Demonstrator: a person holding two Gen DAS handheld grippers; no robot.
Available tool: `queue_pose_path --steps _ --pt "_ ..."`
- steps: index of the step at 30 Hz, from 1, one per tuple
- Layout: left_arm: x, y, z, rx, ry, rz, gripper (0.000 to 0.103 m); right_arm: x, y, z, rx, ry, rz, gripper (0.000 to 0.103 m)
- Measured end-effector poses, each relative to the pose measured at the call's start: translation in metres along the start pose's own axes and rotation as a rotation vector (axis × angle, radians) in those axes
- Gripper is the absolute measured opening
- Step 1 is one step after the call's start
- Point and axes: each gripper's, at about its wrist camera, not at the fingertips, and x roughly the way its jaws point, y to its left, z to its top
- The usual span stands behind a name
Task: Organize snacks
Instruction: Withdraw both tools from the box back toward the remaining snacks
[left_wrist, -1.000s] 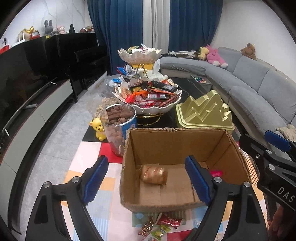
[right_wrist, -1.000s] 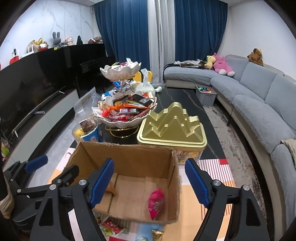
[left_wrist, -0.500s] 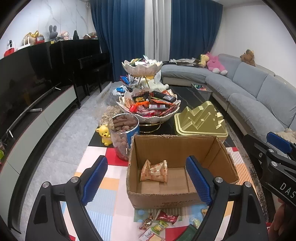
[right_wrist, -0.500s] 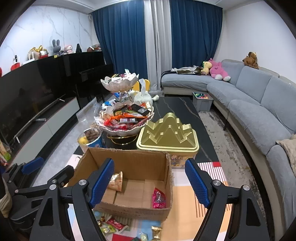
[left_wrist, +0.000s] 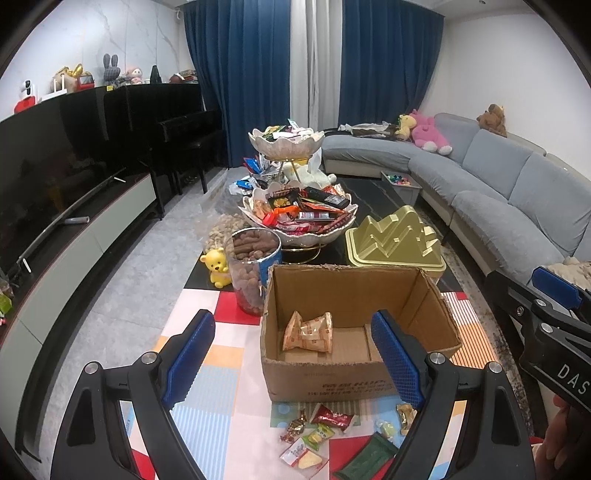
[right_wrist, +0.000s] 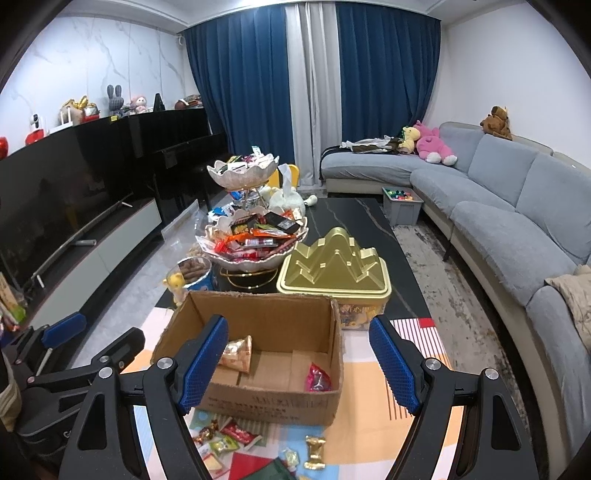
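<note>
Both claws up above the mat (left_wrist: 207, 373) here, and both are spread wide with nothing in them: the left gripper (left_wrist: 293, 356) has its blue pads (left_wrist: 188, 356) far apart, and the right gripper (right_wrist: 297, 360) is just as open and just as empty. Below and ahead of them sits the cardboard box (left_wrist: 325, 384), flaps up, on the colourful mat. Inside it, a gold-and-orange snack packet (left_wrist: 308, 332) leans toward the left side, and from the right camera a pink wrapped snack (right_wrist: 317, 377) shows in the box's near right corner. Loose sweets (left_wrist: 325, 424) lie scattered on the mat just in front of the box, among them a red wrapper (right_wrist: 240, 435) and a gold-wrapped candy (right_wrist: 314, 452). Behind the box, a clear jar (left_wrist: 253, 273) full of brown snacks stands at its left, a gold mountain-shaped tin (left_wrist: 395, 240) at its right, and a two-tier dish (left_wrist: 299, 218) piled with packets rises between them.
</note>
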Motion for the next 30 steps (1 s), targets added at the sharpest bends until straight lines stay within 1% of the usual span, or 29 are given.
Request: queue_pose_path --steps 14,30 --pt "-0.02 -0.001 -0.021 0.01 0.004 -0.006 0.087 -0.02 -0.004 -0.023 0.003 0.016 -0.015 0.079" --pt "-0.026 0.0 -0.056 0.007 0.049 -0.013 0.087 -0.03 -0.007 -0.056 0.008 0.059 -0.036 0.079"
